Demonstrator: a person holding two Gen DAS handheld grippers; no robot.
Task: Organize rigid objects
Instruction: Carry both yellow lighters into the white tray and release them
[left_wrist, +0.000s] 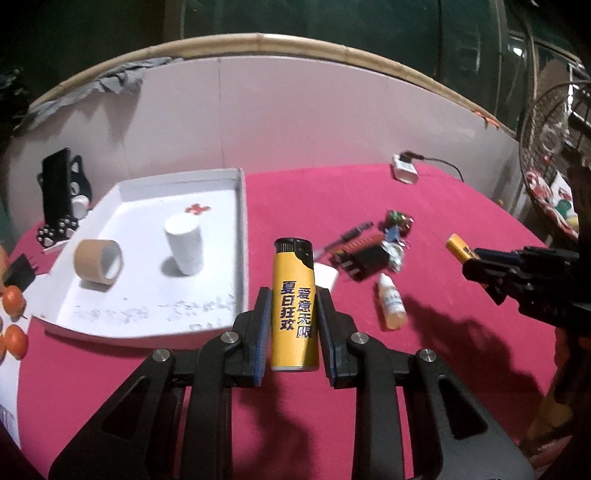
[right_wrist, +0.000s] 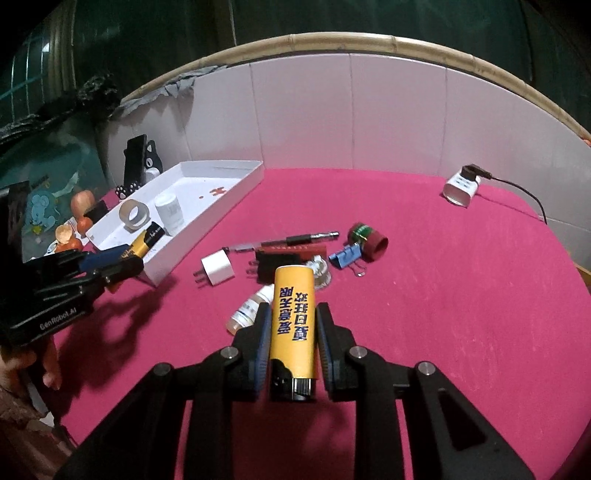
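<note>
left gripper (left_wrist: 291, 306) | black linkage arms, silver pivot screws, blue pads (white "GenRobot.AI" marking)

2 yellow lighters (left_wrist: 294, 306) (right_wrist: 293, 328), 1 per tongs. In the white tray (left_wrist: 147, 325): 1 tape roll (left_wrist: 98, 261), 1 white cylinder (left_wrist: 184, 243). On the red surface (right_wrist: 443, 314): 1 dropper bottle (left_wrist: 391, 302), 1 white plug (right_wrist: 218, 268), 1 blue binder clip (right_wrist: 345, 256), 1 pen (right_wrist: 312, 237), 1 power strip (right_wrist: 460, 188).

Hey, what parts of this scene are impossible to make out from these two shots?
- Left wrist view: the clutter pile is blurred; its pieces run together.
- Right wrist view: the dropper bottle is partly hidden behind the right gripper and its lighter.
- Left wrist view: the oranges are cut off by the left edge.
</note>
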